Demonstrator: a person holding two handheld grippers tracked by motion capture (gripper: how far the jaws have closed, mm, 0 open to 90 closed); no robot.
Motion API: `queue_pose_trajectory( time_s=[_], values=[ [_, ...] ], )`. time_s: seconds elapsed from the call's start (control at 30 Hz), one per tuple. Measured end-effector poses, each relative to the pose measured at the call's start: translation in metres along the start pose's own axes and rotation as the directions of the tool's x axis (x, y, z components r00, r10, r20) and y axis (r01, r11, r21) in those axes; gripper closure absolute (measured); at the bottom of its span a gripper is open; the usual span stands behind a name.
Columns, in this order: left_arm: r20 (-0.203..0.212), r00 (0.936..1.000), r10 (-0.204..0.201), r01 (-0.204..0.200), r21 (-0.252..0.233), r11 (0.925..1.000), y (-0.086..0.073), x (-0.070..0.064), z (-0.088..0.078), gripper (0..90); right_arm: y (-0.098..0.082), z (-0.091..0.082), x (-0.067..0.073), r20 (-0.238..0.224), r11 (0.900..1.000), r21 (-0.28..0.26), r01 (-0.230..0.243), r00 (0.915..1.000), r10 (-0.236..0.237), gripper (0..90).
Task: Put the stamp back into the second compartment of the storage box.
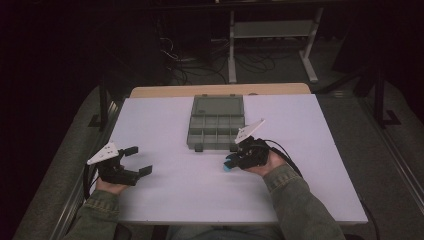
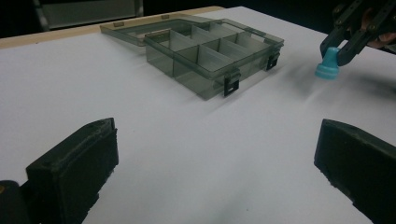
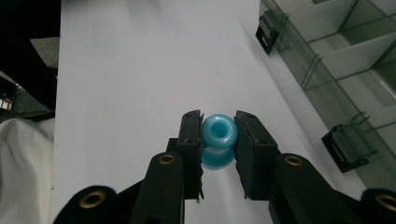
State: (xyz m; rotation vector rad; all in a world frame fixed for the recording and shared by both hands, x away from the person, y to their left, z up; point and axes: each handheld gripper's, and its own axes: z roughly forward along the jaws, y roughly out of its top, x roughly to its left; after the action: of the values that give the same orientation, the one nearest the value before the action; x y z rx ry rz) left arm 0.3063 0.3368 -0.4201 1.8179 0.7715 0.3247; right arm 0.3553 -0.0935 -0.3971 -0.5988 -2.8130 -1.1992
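Blue plastic piece [image 3: 219, 133] sits pinched between the jaws of your right gripper [image 3: 218, 140], raised just above the white table [image 1: 200, 190] near the open organizer box [image 1: 216, 124]. Your left gripper [image 1: 134, 160] rests wide open, holding nothing.

Blue piece [image 3: 218, 135] part hidden between right gripper [image 3: 218, 140] pads, its lower end behind them, compartment box [image 3: 345, 60] cut off at the right gripper view's edge, box contents too dim to tell from above, person's forearms cropped at the bottom
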Motion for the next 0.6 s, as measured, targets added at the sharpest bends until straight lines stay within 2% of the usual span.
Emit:
queue_pose_trajectory(
  time_s=[0.07,0.57,0.6],
  values=[
    [0.0,1.0,-0.001,0.001,0.001,1.0,0.0,0.0,0.0,0.0,0.003,-0.002,0.0,-0.001,1.0,-0.006,-0.01,0.9999,0.01,71.3],
    [0.004,1.0,-0.004,0.004,0.0,1.0,0.0,0.0,0.0,0.0,0.03,-0.01,-0.008,-0.007,0.999,-0.012,0.037,0.9993,-0.037,71.3],
    [0.004,1.0,-0.003,0.003,0.0,1.0,0.0,0.0,0.0,0.0,0.034,-0.011,-0.009,-0.013,0.999,-0.021,0.026,0.9996,-0.027,71.3]
  ],
)
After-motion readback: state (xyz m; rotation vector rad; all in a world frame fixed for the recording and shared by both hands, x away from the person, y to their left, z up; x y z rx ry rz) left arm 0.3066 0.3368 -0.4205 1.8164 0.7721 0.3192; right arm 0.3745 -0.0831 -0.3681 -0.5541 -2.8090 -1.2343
